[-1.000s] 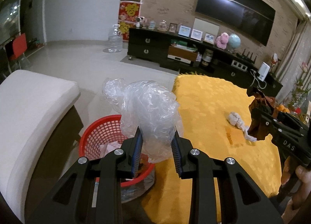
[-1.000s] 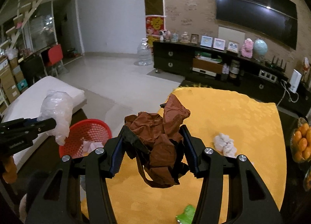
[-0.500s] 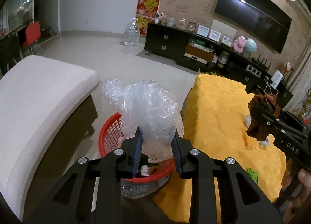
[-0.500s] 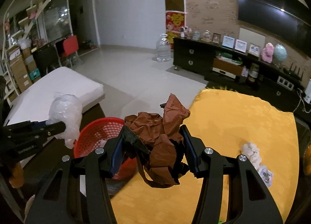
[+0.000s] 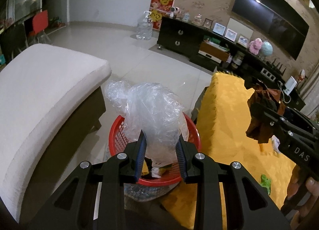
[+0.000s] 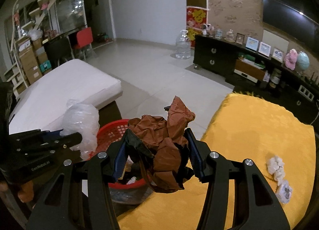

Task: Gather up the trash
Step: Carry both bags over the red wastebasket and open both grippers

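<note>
While squeezed between the left gripper (image 5: 161,146) fingers (image 5: 141,148), clear plastic bag (image 5: 151,114) over red basket (image 5: 117,138). Brown paper (image 6: 165,142) clenched in right gripper (image 6: 157,154); basket at 9 o'clock of yellow surface (image 6: 249,126).

The basket (image 5: 154,146) stands on the floor between the sofa (image 5: 43,94) and the table (image 5: 229,122).

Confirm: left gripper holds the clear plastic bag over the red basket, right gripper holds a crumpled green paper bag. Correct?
Not quite: the right gripper holds a crumpled brown paper bag, not a green one, as the right wrist view shows. The rest stands: the left gripper holds the clear plastic bag over the red basket.
</note>
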